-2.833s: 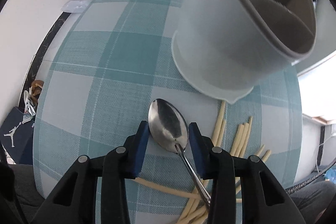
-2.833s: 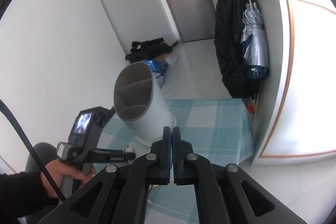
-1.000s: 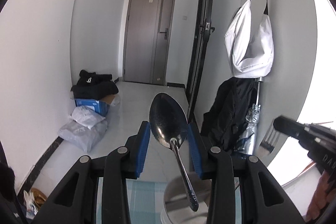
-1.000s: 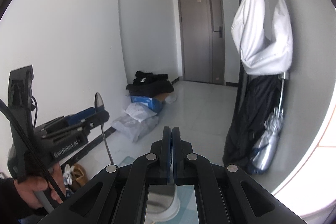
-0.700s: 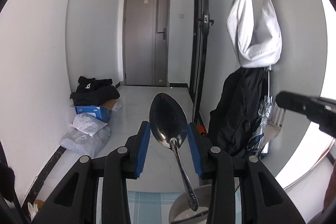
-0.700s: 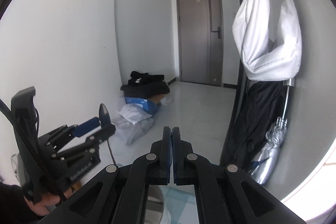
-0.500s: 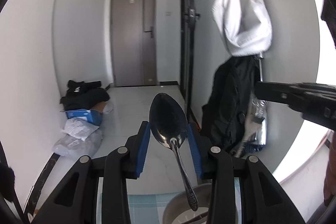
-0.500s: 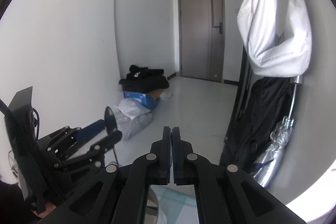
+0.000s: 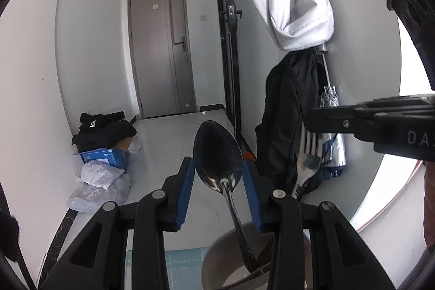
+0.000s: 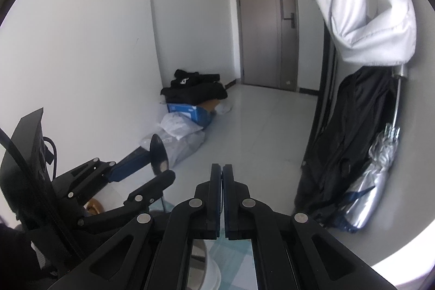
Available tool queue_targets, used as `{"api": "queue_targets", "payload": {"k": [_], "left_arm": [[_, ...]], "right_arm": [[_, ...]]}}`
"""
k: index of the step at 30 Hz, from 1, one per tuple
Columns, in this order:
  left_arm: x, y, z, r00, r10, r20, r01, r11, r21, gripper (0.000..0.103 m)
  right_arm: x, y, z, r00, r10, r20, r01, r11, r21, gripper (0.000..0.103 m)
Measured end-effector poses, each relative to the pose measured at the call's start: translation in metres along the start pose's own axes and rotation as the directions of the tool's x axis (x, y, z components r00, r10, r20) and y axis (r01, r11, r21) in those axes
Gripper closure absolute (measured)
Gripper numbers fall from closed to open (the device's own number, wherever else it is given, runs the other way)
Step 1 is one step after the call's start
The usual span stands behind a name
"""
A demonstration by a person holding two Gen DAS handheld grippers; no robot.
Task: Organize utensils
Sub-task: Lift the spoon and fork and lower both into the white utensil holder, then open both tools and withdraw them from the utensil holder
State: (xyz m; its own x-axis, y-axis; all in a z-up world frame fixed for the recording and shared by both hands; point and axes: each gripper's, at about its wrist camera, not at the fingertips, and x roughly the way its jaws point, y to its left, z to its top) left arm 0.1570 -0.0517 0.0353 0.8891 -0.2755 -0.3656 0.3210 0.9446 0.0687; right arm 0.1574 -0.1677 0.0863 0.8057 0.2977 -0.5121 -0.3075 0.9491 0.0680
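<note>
Both hand-held grippers point out across a hallway rather than down. The left hand-held gripper point(image 9: 218, 190) has its blue pads either side of a spoon point(image 9: 218, 167), bowl up, handle slanting down into the holder point(image 9: 217, 262) at the bottom of the left view. Whether the pads still press the bowl I cannot tell; narrow gaps seem to show at both edges. The right hand-held gripper point(image 10: 222, 197) is clenched, its pads nearly meeting, on a fork point(image 9: 306, 167) that hangs tines up beneath it in the left view.

By size: the holder is a round, thick-walled, matte grey tub with a dark divider inside, standing on a counter point(image 9: 185, 267) under a teal checked cloth. It looks stable enough to take a dropped handle.

The spoon is polished steel, stiff, light and slick. Held across its curved bowl it can pivot or slip, so the flat neck just below the bowl is likely the surer hold.

The fork, also bright steel, rigid and thin, is probably best pinched on the flat of its handle.
</note>
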Motion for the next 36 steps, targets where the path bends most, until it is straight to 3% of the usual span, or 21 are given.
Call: {"api": "queue_targets", "payload": {"k": [13, 25, 28, 31, 36], "left_arm": [[0.003, -0.008, -0.020, 0.997, -0.032, -0.069, 0.036, 0.998, 0.058, 0.071], [-0.004, 0.001, -0.022, 0.973, -0.169, -0.157, 0.165, 0.985, -0.038, 0.071], [-0.011, 0.015, -0.020, 0.973, -0.168, -0.161, 0.151, 0.983, -0.108, 0.064], [-0.018, 0.027, -0.018, 0.979, -0.131, -0.155, 0.106, 0.981, -0.160, 0.049], [-0.036, 0.041, -0.014, 0.985, -0.056, -0.164, 0.019, 0.976, -0.216, 0.032]], "right_arm": [[0.010, 0.000, -0.017, 0.999, 0.039, -0.015, -0.038, 0.999, 0.022, 0.102], [0.026, 0.005, -0.034, 0.995, 0.084, -0.062, -0.081, 0.996, 0.043, 0.100], [0.030, 0.006, -0.039, 0.989, 0.115, -0.092, -0.109, 0.991, 0.072, 0.099], [0.031, 0.007, -0.042, 0.986, 0.131, -0.103, -0.121, 0.988, 0.097, 0.098], [0.013, 0.010, -0.045, 0.990, 0.117, -0.082, -0.107, 0.987, 0.117, 0.086]]}}
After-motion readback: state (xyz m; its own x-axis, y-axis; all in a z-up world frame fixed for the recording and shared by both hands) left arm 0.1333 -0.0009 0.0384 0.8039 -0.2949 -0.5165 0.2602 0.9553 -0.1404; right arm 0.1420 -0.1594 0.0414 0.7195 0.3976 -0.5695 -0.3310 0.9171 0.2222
